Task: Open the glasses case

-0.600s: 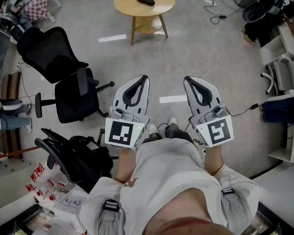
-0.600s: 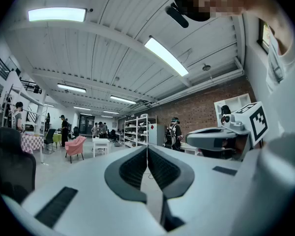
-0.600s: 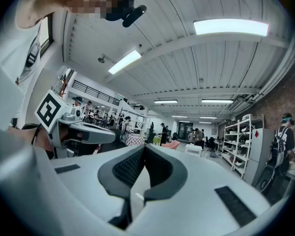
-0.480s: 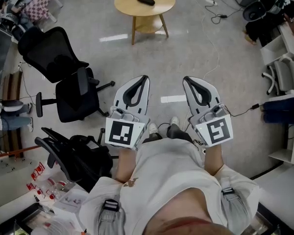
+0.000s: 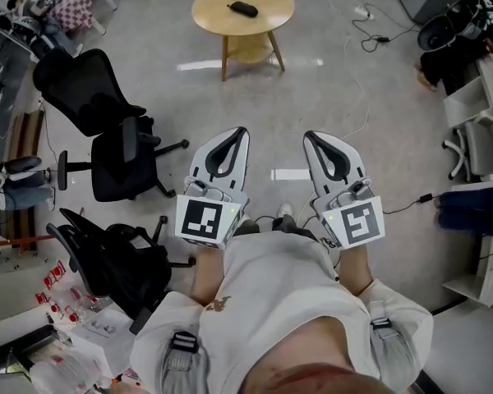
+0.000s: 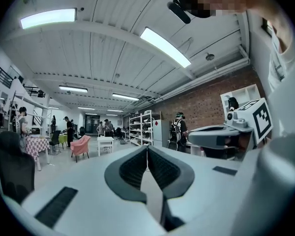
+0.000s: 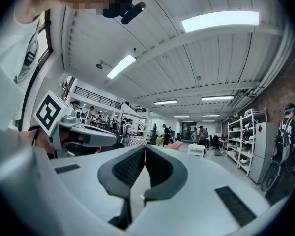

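A dark glasses case (image 5: 244,8) lies on a round wooden table (image 5: 264,14) at the top of the head view, far ahead of me across the floor. My left gripper (image 5: 243,130) and right gripper (image 5: 306,135) are held side by side close to my body, pointing level and forward. Both are shut with nothing between the jaws. In the left gripper view the left gripper (image 6: 147,147) has its pads pressed together, and the right gripper (image 7: 144,146) looks the same in its own view. Neither gripper view shows the case.
Two black office chairs (image 5: 94,105) stand to my left, one (image 5: 115,261) close beside me. Cables (image 5: 370,31) trail over the floor at right, near white shelving (image 5: 476,130). People stand far back by shelves (image 6: 142,127) in the room.
The table and chairs have slid slightly down in the head view. Both grippers have stayed shut, side by side.
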Tool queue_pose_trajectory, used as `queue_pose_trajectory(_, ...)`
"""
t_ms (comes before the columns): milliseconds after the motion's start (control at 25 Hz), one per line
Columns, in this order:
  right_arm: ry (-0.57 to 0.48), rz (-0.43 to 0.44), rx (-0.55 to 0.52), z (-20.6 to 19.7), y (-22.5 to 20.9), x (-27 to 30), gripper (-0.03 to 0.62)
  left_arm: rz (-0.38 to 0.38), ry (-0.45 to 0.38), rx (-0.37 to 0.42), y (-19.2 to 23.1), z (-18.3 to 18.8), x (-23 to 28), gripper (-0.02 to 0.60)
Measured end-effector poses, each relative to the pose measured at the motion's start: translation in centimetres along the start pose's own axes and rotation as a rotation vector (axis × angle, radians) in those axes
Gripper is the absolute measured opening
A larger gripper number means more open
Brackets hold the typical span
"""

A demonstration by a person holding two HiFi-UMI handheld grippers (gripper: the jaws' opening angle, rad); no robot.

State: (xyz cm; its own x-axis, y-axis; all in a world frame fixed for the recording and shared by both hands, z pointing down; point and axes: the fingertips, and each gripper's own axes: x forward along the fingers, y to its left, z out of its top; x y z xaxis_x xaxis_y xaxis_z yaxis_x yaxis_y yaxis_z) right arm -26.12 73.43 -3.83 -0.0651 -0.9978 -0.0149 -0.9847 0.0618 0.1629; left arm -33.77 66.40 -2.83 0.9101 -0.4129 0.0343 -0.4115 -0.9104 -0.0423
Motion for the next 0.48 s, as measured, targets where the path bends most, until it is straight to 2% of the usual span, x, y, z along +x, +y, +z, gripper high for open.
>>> queue_pose_trajectory(200,0.005,0.038,0.001,-0.8,-3.9,0.3,0.021,0.042,-0.013,0.005,-1.5,0.4,2.8,0.021)
queue_pose_trajectory(480,0.006,0.072,0.009,-1.8,-6.9,3.1,0.021,0.095,0.021,0.024,-0.3,0.3,6.2,0.021)
